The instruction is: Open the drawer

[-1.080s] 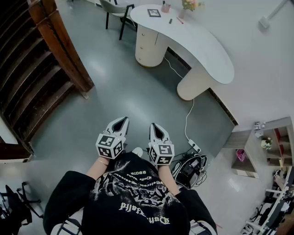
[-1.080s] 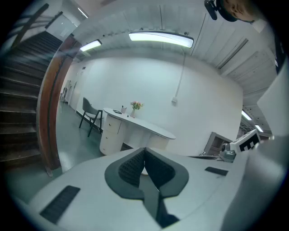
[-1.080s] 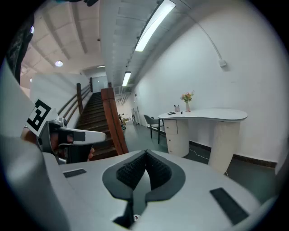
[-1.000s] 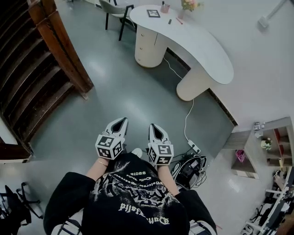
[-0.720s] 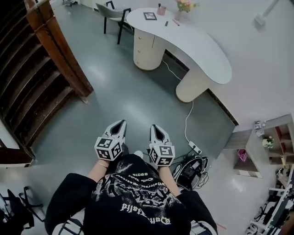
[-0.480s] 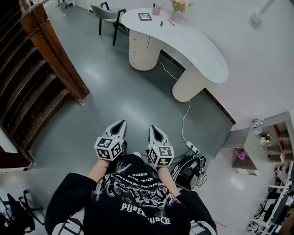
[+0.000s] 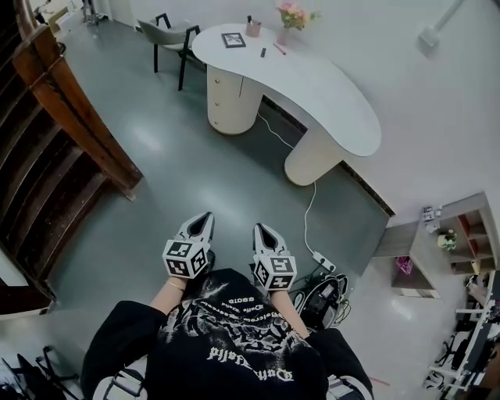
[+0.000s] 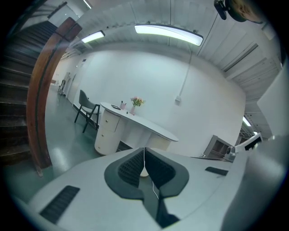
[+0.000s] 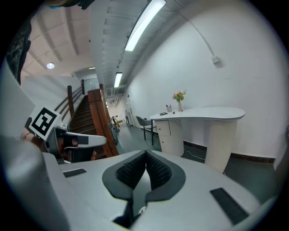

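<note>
A white curved desk (image 7: pixel 312 78) stands far ahead across the grey floor. Its round drawer unit (image 7: pixel 225 100) carries a stack of shut drawers, also visible in the left gripper view (image 8: pixel 106 131) and the right gripper view (image 9: pixel 170 133). My left gripper (image 7: pixel 205 217) and right gripper (image 7: pixel 258 229) are held side by side in front of the person's chest, pointing toward the desk and well short of it. Both are shut with nothing between the pads; the left gripper's (image 8: pixel 144 149) and the right gripper's (image 9: pixel 146 153) jaws meet at their tips.
A wooden staircase (image 7: pixel 66 117) runs along the left. A chair (image 7: pixel 168 35) stands beside the desk, which holds a picture frame (image 7: pixel 233 39) and flowers (image 7: pixel 291 16). A power strip (image 7: pixel 320 258) with its cable and a dark bag (image 7: pixel 319 294) lie on the floor at right, near a low shelf (image 7: pixel 457 234).
The person has walked forward: the staircase post slid left and back, the view swung, and more of the room beyond the desk shows. Both grippers stay shut, side by side.
</note>
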Available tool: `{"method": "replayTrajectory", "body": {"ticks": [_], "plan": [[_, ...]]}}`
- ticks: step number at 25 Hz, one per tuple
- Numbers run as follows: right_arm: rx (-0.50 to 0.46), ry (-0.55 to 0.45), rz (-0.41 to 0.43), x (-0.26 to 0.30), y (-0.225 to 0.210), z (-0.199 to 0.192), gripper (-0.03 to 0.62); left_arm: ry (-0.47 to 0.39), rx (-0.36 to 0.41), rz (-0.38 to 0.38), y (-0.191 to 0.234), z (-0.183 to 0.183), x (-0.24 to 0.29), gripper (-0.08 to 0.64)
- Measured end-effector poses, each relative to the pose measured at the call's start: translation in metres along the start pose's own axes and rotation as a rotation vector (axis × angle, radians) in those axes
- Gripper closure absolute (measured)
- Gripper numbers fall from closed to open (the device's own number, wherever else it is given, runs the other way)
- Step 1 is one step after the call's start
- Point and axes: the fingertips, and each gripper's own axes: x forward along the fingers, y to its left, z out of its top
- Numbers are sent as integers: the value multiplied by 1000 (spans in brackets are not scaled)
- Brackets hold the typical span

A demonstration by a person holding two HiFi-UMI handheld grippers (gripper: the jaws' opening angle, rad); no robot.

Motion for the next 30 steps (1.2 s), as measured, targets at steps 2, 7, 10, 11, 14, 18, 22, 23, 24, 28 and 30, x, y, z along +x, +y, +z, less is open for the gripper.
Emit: {"method": "replayTrajectory", "body": {"ticks": [2, 7, 10, 11, 14, 18, 22, 23, 24, 28, 30], "plan": [[-12, 12, -4, 16, -5, 9, 566, 7, 19, -24, 6, 13, 17, 535], [-13, 18, -41, 67, -15, 37, 566, 20, 53, -71, 36, 55, 56, 535], [-11, 3, -65, 94, -23, 60, 566, 12, 61, -100, 53, 83, 77, 535], [-12, -1, -75, 102, -25, 67, 566, 8, 64, -109, 58, 92, 84, 535], [-3, -22, -110, 126, -32, 86, 566, 4, 85, -134, 74, 113, 101, 535], [3, -45, -132, 158, -32, 108, 566, 2, 109, -146, 100, 135, 117, 535], [5, -62, -139, 185, -23, 125, 566, 10, 102, -146, 128, 148, 127, 535], [15, -65, -144, 191, -22, 127, 566, 16, 95, -144, 134, 150, 130, 535], [25, -65, -149, 197, -21, 127, 566, 20, 85, -142, 141, 150, 132, 535], [60, -50, -157, 212, -13, 121, 566, 18, 77, -149, 156, 156, 140, 535], [71, -46, -149, 217, -7, 120, 566, 17, 69, -151, 159, 157, 142, 535]]}}
